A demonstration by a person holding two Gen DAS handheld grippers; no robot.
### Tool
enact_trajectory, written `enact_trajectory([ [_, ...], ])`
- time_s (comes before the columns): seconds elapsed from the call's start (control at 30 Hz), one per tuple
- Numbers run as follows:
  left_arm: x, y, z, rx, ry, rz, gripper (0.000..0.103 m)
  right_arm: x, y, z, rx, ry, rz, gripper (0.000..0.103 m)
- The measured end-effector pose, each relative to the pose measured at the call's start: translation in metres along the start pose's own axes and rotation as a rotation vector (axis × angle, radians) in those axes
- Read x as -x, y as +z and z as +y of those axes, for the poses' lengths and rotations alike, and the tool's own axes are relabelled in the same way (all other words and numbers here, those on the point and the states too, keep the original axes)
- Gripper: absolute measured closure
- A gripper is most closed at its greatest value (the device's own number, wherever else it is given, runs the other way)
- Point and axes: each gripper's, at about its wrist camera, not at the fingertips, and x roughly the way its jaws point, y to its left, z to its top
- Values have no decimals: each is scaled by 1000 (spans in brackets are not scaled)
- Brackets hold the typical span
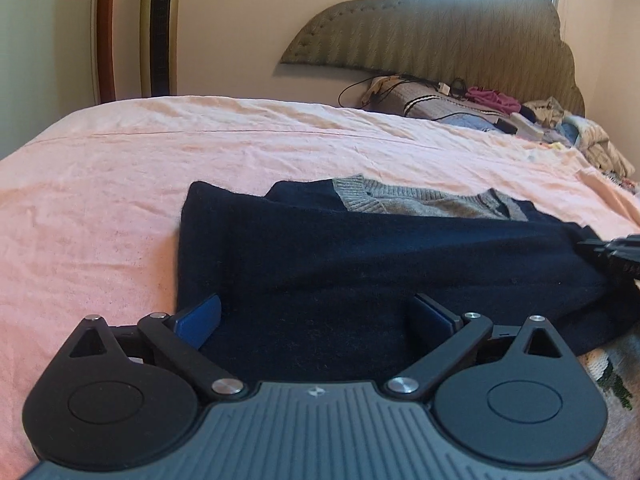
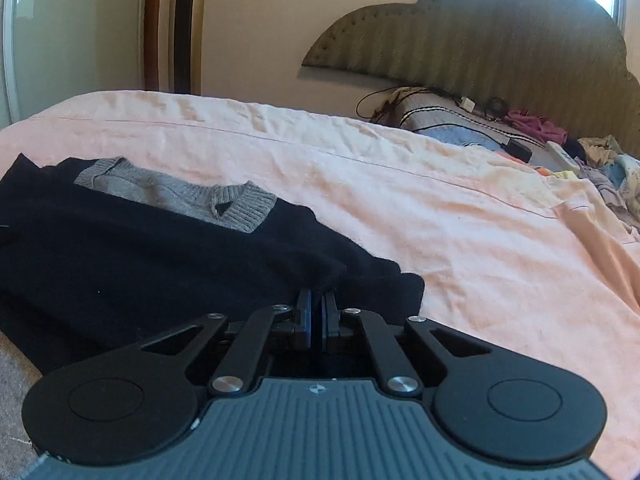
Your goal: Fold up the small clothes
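A dark navy sweater [image 1: 380,256] with a grey knit collar [image 1: 424,200] lies on the pink bedsheet [image 1: 120,184], its near part folded over. My left gripper [image 1: 316,320] is open, its blue pads on either side of the sweater's near left edge. My right gripper [image 2: 319,312] is shut on a fold of the sweater [image 2: 160,264] at its near right edge. The right gripper also shows at the right edge of the left wrist view [image 1: 616,252]. The grey collar [image 2: 180,196] shows in the right wrist view too.
A padded headboard [image 1: 460,36] stands at the back. A pile of clothes, cables and small items [image 1: 500,108] lies at the head of the bed. A patterned blanket [image 1: 612,372] lies at the near right. Pink sheet [image 2: 440,220] stretches right of the sweater.
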Motion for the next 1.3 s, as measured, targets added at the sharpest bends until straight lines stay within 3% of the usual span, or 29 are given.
enact_trajectory([
  [0.03,0,0,-1,-4,3,1,2,10,3,-2,-48,10,-23,89],
  [0.1,1,-1,1,4,1,-2,2,34,8,-1,-118,40,-123,64],
  [0.13,1,0,1,7,0,-3,2,42,10,3,-136,69,-152,60],
  [0.23,1,0,-2,-3,13,-1,2,34,14,23,-116,154,-107,44],
  [0.33,1,0,-2,-4,14,-1,2,-1,3,37,-66,124,14,43],
  [0.4,1,0,-2,-3,14,-2,2,-7,-13,31,-55,143,-62,38],
  [0.43,1,0,-2,-3,14,-2,2,-7,-13,24,-109,166,-67,38],
  [0.57,1,-1,-2,-4,14,-3,2,5,-11,35,-66,113,-41,37],
  [0.63,1,-1,-2,-2,12,-3,1,15,-16,36,-79,127,-60,28],
  [0.67,1,-1,-2,1,9,-4,1,8,-23,34,-66,129,-44,17],
  [0.7,1,-1,-2,4,7,-5,1,4,-27,34,-44,101,-39,15],
  [0.77,3,-1,-2,0,16,-8,1,5,-18,36,-37,77,-25,14],
  [0.87,19,-5,-2,26,92,-35,1,18,-12,40,-70,52,4,16],
  [0.93,42,-13,0,96,19,-71,1,34,-13,43,-86,96,-23,16],
  [0.97,48,-17,-2,107,-25,-72,1,38,-15,45,-80,104,-29,11],
  [1.03,46,-21,-18,50,-68,-8,1,31,-20,53,-56,94,13,6],
  [1.07,39,-24,-24,2,-61,27,1,22,-27,55,-41,78,47,4],
  [1.13,32,-28,-36,-145,6,44,0,21,-33,42,-73,112,14,0],
  [1.23,38,-25,-22,-161,38,72,0,27,-32,35,-59,21,46,3],
  [1.3,56,-29,-17,-145,80,74,1,47,-36,40,-84,22,50,8],
])
